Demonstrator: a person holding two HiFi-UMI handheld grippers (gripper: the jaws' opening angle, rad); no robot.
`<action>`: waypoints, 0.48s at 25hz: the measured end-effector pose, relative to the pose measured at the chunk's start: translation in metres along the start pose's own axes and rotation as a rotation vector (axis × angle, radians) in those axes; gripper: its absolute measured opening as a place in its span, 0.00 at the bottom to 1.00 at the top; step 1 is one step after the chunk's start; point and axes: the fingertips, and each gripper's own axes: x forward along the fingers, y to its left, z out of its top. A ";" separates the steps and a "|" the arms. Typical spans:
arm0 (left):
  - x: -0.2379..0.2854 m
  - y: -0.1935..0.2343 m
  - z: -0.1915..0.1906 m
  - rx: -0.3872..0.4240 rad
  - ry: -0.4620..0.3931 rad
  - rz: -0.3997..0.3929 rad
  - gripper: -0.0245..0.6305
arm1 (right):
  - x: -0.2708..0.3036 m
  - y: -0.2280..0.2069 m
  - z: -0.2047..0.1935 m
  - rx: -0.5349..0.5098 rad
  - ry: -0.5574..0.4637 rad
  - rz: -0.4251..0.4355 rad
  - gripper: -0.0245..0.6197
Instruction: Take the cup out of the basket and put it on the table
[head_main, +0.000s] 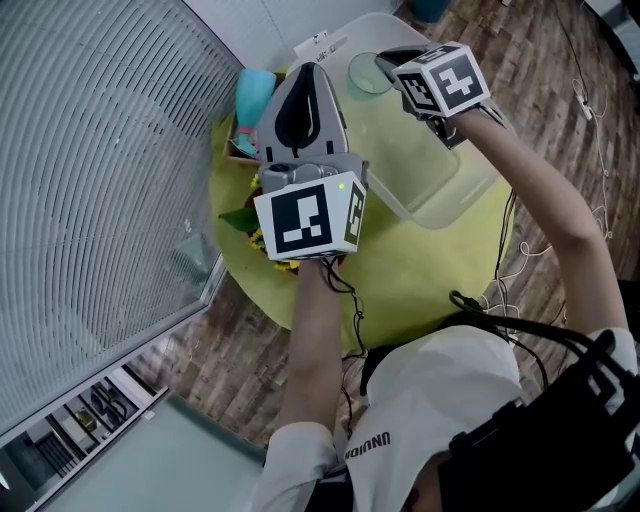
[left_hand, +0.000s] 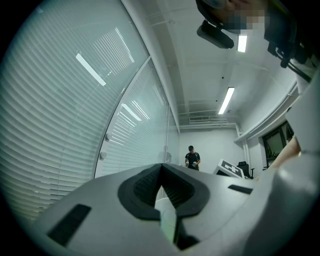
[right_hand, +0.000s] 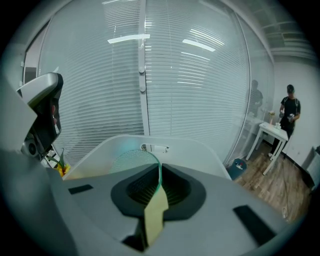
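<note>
Left gripper (head_main: 315, 70): jaws clenched tip to tip, nothing between them. I hold it just left of the basket (head_main: 445, 190), over the yellow-green table (head_main: 400, 275).

Clear cup (head_main: 368, 73): at the basket's far left corner, inside its outline. I cannot tell whether it is clear of the rim.

Right gripper (head_main: 386, 63): over the basket's far end, tilted down, jaws pinching the clear cup's thin wall at the rim.
</note>
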 end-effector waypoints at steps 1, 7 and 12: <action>0.000 -0.001 0.000 0.001 0.000 0.000 0.06 | -0.001 0.000 -0.001 0.006 0.001 -0.003 0.09; -0.002 -0.004 0.003 0.002 -0.002 -0.002 0.06 | -0.006 0.000 0.003 0.005 -0.019 0.000 0.09; -0.003 -0.008 0.005 0.005 -0.003 -0.002 0.06 | -0.013 -0.002 0.004 0.012 -0.027 -0.005 0.09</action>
